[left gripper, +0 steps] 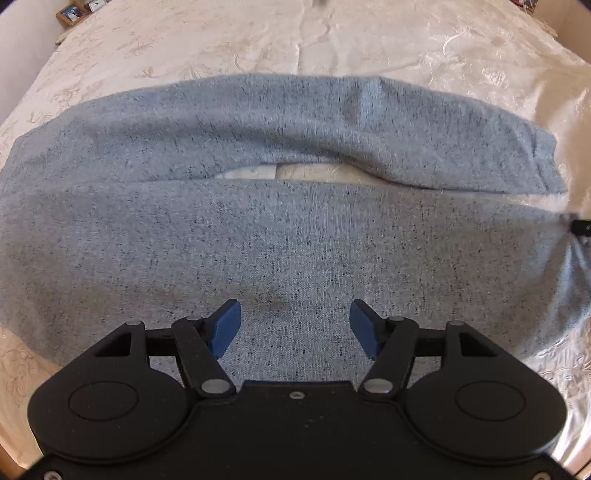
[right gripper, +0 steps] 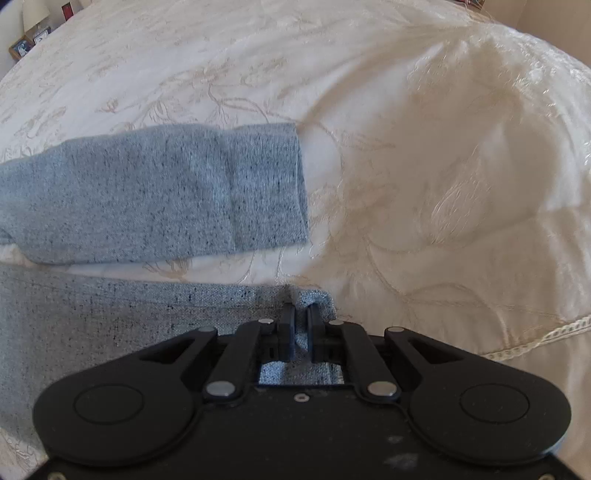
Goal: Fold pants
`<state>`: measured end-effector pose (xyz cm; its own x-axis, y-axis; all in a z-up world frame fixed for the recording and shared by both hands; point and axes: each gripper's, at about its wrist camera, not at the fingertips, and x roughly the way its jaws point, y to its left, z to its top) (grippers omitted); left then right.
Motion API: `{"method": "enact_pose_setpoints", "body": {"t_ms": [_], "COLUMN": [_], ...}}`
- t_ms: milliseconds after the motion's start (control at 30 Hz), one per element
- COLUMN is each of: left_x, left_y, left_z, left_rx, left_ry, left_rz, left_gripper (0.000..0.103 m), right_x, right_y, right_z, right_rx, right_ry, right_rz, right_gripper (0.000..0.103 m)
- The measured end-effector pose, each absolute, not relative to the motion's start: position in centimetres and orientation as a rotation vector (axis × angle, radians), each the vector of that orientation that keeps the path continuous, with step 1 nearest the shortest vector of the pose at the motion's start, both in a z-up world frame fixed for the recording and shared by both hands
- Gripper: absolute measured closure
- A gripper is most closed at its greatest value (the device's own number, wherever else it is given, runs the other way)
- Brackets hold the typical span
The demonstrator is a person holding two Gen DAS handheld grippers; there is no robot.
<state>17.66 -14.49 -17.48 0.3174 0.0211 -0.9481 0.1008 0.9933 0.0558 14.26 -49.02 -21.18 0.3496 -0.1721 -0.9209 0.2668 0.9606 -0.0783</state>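
Note:
Grey heathered pants (left gripper: 280, 236) lie spread on a cream embroidered bedspread (left gripper: 229, 40). In the left wrist view both legs run side by side, with a narrow gap between them. My left gripper (left gripper: 295, 314) is open, its blue fingertips (left gripper: 225, 325) hovering over the near leg, holding nothing. In the right wrist view my right gripper (right gripper: 301, 310) is shut on the cuff of the near pants leg (right gripper: 147, 317). The far leg (right gripper: 177, 192) lies flat beyond it, its hem toward the right.
The bedspread (right gripper: 443, 147) is rumpled into a mound to the right of the pants. Framed pictures (left gripper: 72, 13) stand beyond the bed's far left corner. A lace trim edge (right gripper: 535, 339) runs at the right.

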Motion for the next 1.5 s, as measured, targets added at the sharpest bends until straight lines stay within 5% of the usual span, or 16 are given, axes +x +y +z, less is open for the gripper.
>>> {"method": "enact_pose_setpoints", "body": {"t_ms": [200, 467, 1200, 1267, 1300, 1500], "left_x": [18.9, 20.3, 15.3, 14.8, 14.6, 13.0], "left_y": [-14.8, -15.6, -11.4, -10.6, -9.9, -5.8], "left_z": [-21.6, -21.7, -16.6, -16.3, -16.3, -15.9], "left_rx": [0.151, 0.188, 0.136, 0.116, 0.107, 0.093], "left_ry": [1.282, 1.275, 1.217, 1.223, 1.229, 1.258], "left_rz": [-0.033, -0.035, -0.037, -0.024, -0.017, 0.078], "left_gripper": [0.029, 0.026, 0.035, 0.035, 0.035, 0.035], "right_x": [8.7, 0.9, 2.7, 3.0, 3.2, 1.3], "right_y": [-49.9, -47.4, -50.8, -50.6, -50.2, -46.8], "right_z": [-16.6, -17.6, -22.0, -22.1, -21.8, -16.9], "right_rx": [0.184, 0.265, 0.782, 0.791, 0.763, 0.426], "right_ry": [1.082, 1.185, 1.043, 1.035, 1.043, 1.055], "right_rz": [-0.340, -0.358, -0.555, -0.554, -0.546, -0.527], "right_gripper": [0.078, 0.074, 0.068, 0.074, 0.100, 0.100]}}
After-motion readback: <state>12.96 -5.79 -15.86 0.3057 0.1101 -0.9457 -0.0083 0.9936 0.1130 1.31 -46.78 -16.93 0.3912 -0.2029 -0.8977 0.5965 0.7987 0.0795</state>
